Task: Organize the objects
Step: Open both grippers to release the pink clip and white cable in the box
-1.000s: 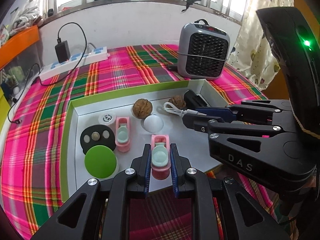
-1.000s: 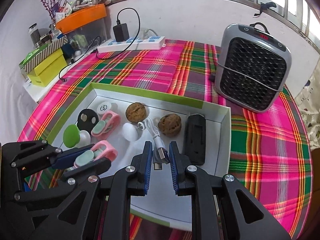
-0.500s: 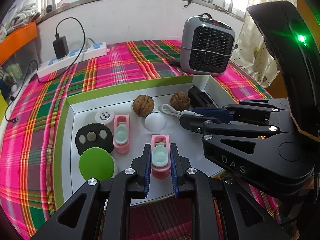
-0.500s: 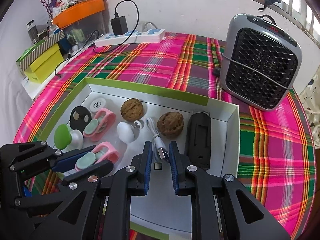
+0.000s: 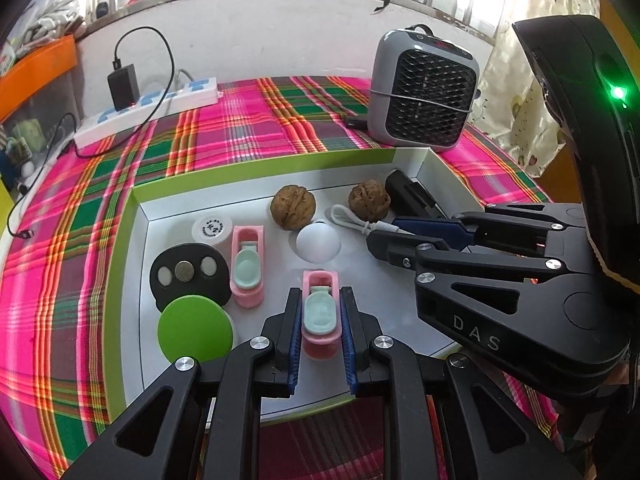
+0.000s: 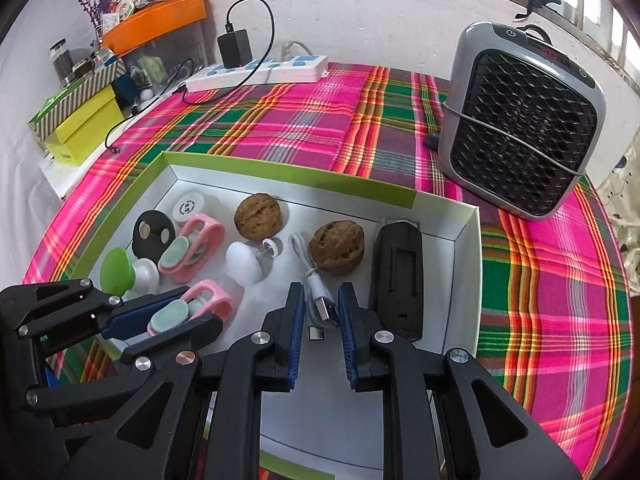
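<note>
Two pairs of tongs reach into one white box with a green rim, standing on the plaid tabletop. The left tongs are clamped narrow on a pink toilet-shaped toy near the box's front edge; its base is hidden behind the fingers. The right tongs are pinched on the USB plug of a white cable, whose far end runs behind a walnut. Counted in the box: two pink toys, the second lying free further back; two walnuts; one white dome; one black disc with round inserts, partly covered by a green-capped piece; one small white round tin, label unreadable; one black oblong device. Behind stand one grey heater and one power strip, its cord cut off at the edge
</note>
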`<state>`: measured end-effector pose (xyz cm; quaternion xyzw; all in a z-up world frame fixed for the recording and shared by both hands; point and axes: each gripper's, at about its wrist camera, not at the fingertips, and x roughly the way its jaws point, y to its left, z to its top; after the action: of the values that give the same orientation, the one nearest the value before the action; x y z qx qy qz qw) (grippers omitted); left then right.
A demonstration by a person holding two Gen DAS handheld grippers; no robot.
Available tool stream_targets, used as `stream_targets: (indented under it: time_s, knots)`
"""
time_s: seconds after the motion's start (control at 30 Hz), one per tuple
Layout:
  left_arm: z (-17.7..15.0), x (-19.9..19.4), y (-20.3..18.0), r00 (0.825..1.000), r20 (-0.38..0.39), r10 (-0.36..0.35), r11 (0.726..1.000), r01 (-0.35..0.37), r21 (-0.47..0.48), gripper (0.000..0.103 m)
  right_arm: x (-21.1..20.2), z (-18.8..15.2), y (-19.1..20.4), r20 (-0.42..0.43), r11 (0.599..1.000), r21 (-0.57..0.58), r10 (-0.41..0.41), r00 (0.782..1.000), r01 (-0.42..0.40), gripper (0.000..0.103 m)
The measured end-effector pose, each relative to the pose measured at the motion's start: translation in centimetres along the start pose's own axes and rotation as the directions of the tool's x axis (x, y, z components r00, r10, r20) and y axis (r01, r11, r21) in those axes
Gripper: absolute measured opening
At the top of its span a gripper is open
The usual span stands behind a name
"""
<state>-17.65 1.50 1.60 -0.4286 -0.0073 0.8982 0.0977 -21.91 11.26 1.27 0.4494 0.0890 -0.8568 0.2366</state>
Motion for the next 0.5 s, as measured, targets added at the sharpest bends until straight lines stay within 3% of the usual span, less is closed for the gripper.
stream_targets:
  time_s: [0.5]
  knots:
    - [0.01, 0.16, 0.12, 1.000, -0.003, 0.006, 1.000, -0.006, -0.004, 0.017, 0.08, -0.12, 0.07, -0.001, 1.000, 0.001, 0.005, 1.000, -0.005, 0.019]
